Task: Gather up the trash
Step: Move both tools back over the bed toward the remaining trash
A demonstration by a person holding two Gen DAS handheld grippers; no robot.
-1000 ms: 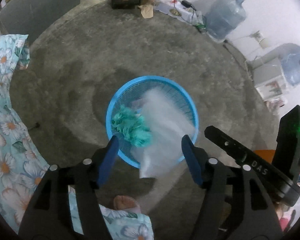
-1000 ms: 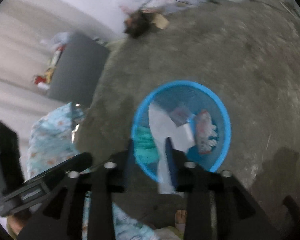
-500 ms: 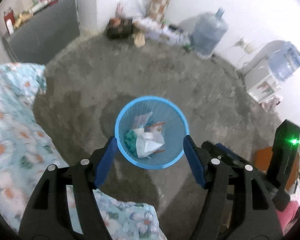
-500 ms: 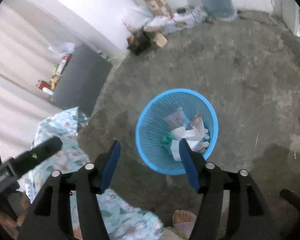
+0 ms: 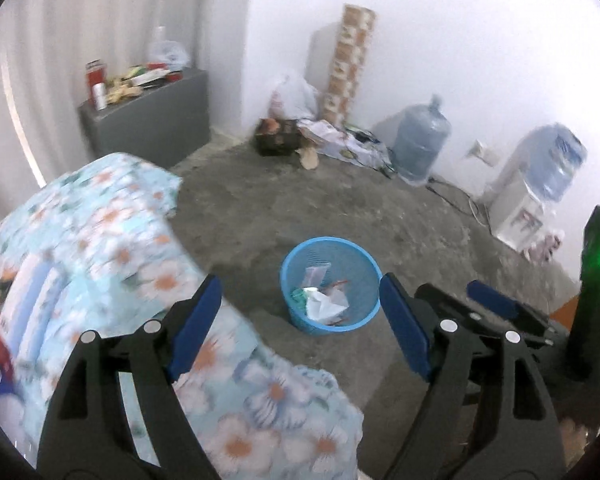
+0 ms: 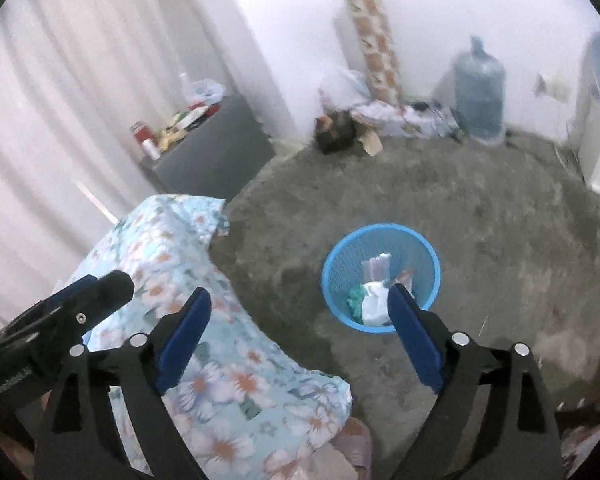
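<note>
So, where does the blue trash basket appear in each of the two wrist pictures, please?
Left wrist: the blue trash basket stands on the floor slightly right of centre, seen between the open fingers of the left gripper.
Right wrist: the basket is right of centre, its near rim partly behind one finger of the right gripper.
Shared landmark: the large water bottle by the back wall.

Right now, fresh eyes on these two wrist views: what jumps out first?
The bright blue basket stands mid-floor, holding crumpled white and teal trash. Both the left gripper and the right gripper have just been opening, nothing between their jaws. The floral cloth fills the lower left.
</note>
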